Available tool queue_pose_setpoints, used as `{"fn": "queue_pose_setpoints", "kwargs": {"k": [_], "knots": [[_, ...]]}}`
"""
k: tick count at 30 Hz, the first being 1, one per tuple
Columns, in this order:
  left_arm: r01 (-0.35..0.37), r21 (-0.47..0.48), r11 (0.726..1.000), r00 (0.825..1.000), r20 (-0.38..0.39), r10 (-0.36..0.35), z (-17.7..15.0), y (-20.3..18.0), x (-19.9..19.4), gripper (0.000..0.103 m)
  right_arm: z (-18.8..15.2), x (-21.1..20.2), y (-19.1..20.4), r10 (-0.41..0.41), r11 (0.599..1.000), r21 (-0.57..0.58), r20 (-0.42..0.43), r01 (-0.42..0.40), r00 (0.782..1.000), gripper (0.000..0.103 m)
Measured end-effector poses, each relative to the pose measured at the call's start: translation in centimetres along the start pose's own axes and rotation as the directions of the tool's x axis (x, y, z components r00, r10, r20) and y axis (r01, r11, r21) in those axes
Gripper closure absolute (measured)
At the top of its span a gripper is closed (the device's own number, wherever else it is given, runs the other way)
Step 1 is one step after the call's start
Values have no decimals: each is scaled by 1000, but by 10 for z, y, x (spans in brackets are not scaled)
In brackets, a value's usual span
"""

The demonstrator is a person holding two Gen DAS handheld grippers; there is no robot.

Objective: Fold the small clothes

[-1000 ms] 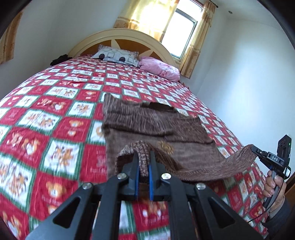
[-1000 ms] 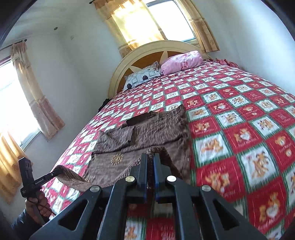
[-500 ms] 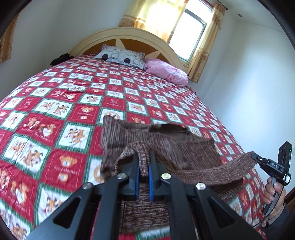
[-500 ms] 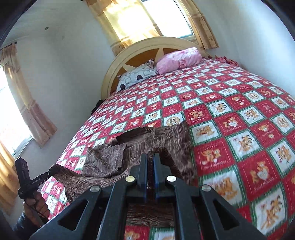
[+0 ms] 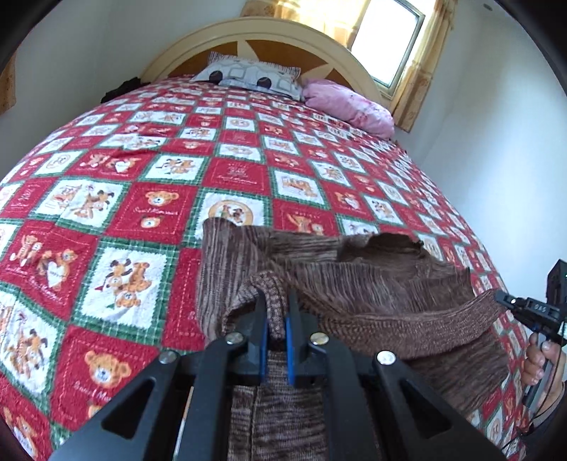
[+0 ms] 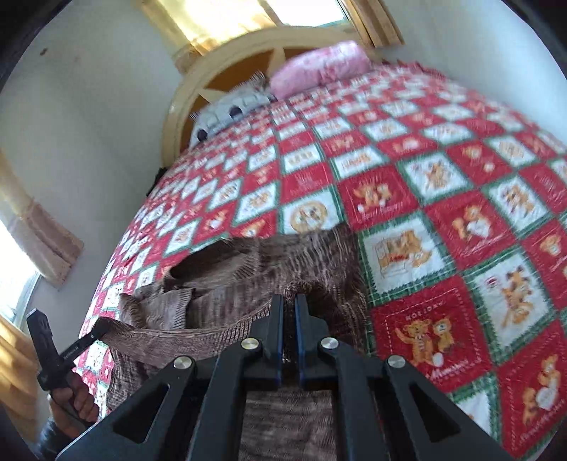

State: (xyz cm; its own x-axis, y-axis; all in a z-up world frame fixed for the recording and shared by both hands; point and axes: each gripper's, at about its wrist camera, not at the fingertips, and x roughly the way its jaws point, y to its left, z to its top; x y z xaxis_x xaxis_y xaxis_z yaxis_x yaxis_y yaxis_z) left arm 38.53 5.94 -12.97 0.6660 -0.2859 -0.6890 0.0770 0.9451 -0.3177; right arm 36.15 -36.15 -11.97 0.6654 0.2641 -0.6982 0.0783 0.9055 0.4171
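Note:
A small brown knitted sweater lies on the red patchwork quilt, its neck end towards the headboard. My left gripper is shut on the sweater's ribbed hem at its left corner. My right gripper is shut on the hem's other corner. The hem hangs taut between them, lifted over the sweater's body, which doubles up beneath. The right gripper also shows at the right edge of the left wrist view. The left gripper shows at the left edge of the right wrist view. The sweater also shows in the right wrist view.
A patterned grey pillow and a pink pillow lie by the cream headboard. White walls stand close on both sides. A curtained window is behind the headboard. The quilt's right edge drops off near the sweater.
Both grippers have carried the hem forward towards the neck end, so the lower part of the sweater now lies over the upper part. Both stay shut.

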Motion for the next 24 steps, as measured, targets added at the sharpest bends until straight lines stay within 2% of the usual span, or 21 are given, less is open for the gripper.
{"fn": "queue_pose_setpoints", "kwargs": {"k": [4, 6, 7, 9, 11, 13, 14, 15, 16, 18, 19, 20, 24], "knots": [[-43, -13, 999, 999, 9, 43, 16, 2, 14, 88, 22, 30, -10, 13, 999, 46, -58, -11, 998, 98], [-86, -23, 996, 996, 8, 86, 24, 4, 21, 87, 36, 44, -12, 22, 998, 62, -55, -19, 998, 97], [-103, -33, 994, 995, 5, 104, 27, 7, 24, 85, 43, 51, -12, -11, 998, 55, -41, 14, 999, 95], [-119, -48, 992, 993, 2, 119, 28, 13, 23, 73, 51, 56, -13, -70, 995, 72, -12, 71, 997, 95], [-169, -43, 985, 985, 21, 170, 24, 19, 14, 61, 51, 53, -11, -49, 997, 61, 7, 48, 999, 95], [-208, -25, 978, 976, 65, 209, 20, 23, 1, 50, 45, 45, 1, -91, 996, -19, 33, 92, 995, 94], [-236, -15, 972, 968, 80, 236, 17, 25, -5, 40, 41, 42, 6, -107, 992, -58, 42, 109, 993, 92], [-260, -8, 966, 961, 93, 259, 15, 27, -10, 32, 35, 37, 11, -113, 988, -97, 45, 117, 993, 79], [-283, -4, 959, 953, 109, 282, 13, 29, -15, 30, 29, 33, 15, -97, 987, -127, 42, 102, 994, 52], [-317, 7, 948, 941, 127, 314, 7, 32, -23, 27, 19, 26, 17, -40, 990, -133, 27, 43, 999, 30], [-323, 20, 946, 940, 123, 319, 4, 32, -24, 27, 13, 22, 20, 1, 990, -138, 18, 1, 1000, 30], [-334, 36, 942, 938, 116, 328, 1, 30, -23, 27, 10, 23, 22, 9, 989, -148, 8, -8, 1000, 30], [-350, 115, 930, 935, 96, 340, -12, 14, -13, 27, -2, 40, 35, -33, 977, -212, -63, 18, 997, 30]]}}
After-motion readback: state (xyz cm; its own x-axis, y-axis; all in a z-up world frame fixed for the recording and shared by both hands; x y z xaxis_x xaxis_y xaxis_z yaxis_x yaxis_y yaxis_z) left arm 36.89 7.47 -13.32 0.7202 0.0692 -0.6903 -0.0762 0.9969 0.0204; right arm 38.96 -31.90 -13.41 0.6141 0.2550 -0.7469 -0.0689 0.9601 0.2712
